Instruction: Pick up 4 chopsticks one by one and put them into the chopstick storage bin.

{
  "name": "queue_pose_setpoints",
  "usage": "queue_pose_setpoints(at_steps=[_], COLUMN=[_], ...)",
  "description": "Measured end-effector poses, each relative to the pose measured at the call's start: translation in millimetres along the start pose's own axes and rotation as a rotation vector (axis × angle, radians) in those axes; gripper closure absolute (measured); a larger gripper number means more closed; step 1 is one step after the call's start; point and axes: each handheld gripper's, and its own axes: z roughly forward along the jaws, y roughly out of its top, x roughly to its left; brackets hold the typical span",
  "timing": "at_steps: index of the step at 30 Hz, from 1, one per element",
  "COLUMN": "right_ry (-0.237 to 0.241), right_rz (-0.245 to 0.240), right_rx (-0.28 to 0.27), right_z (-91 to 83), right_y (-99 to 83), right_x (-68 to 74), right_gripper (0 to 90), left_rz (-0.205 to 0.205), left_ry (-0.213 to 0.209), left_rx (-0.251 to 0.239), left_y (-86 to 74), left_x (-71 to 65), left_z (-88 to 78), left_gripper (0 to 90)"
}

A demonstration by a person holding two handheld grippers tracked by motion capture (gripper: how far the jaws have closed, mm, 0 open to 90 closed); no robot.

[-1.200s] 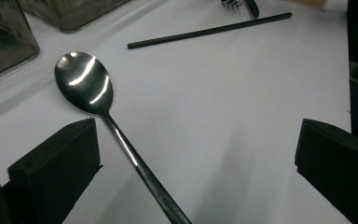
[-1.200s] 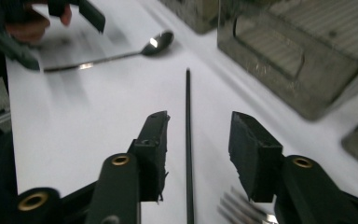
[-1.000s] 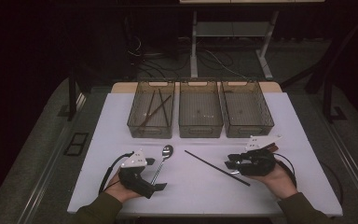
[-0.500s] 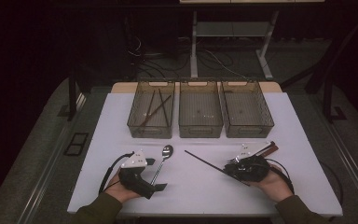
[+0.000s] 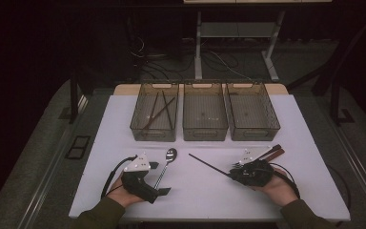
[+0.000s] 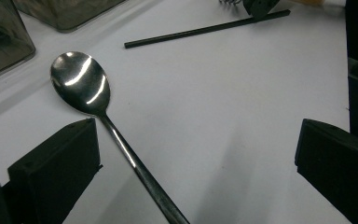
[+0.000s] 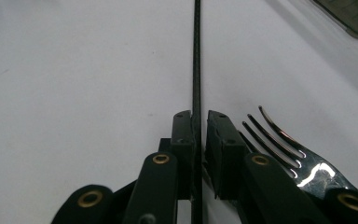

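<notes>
My right gripper (image 5: 232, 174) is shut on the near end of a thin black chopstick (image 5: 209, 164), which points away to the left across the white table (image 5: 286, 124). Its jaws have just been closing with the chopstick (image 7: 196, 56) between them, and the right gripper (image 7: 199, 123) pads now press on it. A steel fork (image 7: 275, 135) lies just right of those jaws. My left gripper (image 6: 196, 168) stands open over the handle of a steel spoon (image 6: 79, 84), which lies nearer its left jaw. On the table, the left gripper (image 5: 158, 178) straddles the spoon (image 5: 170, 155).
Three clear bins stand in a row at the back of the table. The left bin (image 5: 153, 135) holds dark chopsticks; the middle bin (image 5: 205, 135) and right bin (image 5: 255, 135) look bare. The fork (image 5: 267, 153) has a dark handle that points back right.
My right gripper has shifted onto the chopstick's near end and closed on it. The left hand and the spoon have stayed put.
</notes>
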Motion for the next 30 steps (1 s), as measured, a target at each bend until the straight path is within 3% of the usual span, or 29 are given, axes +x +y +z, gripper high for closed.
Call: queue_pose_setpoints(at_steps=[15,30], right_ry=[-0.014,0.006], right_rz=[-0.025,0.008], right_rx=[0.03,0.032], right_z=[7.1,7.2], right_y=[0.0,0.5], right_x=[2.9,-0.8], right_gripper=[83.5,85.7], left_rz=[-0.001,-0.001], left_ry=[-0.005,-0.006], left_rx=[0.002,0.002], left_y=[-0.1,0.0], left_x=[-0.3,-0.6], left_z=[0.9,0.8], left_gripper=[0.0,0.0])
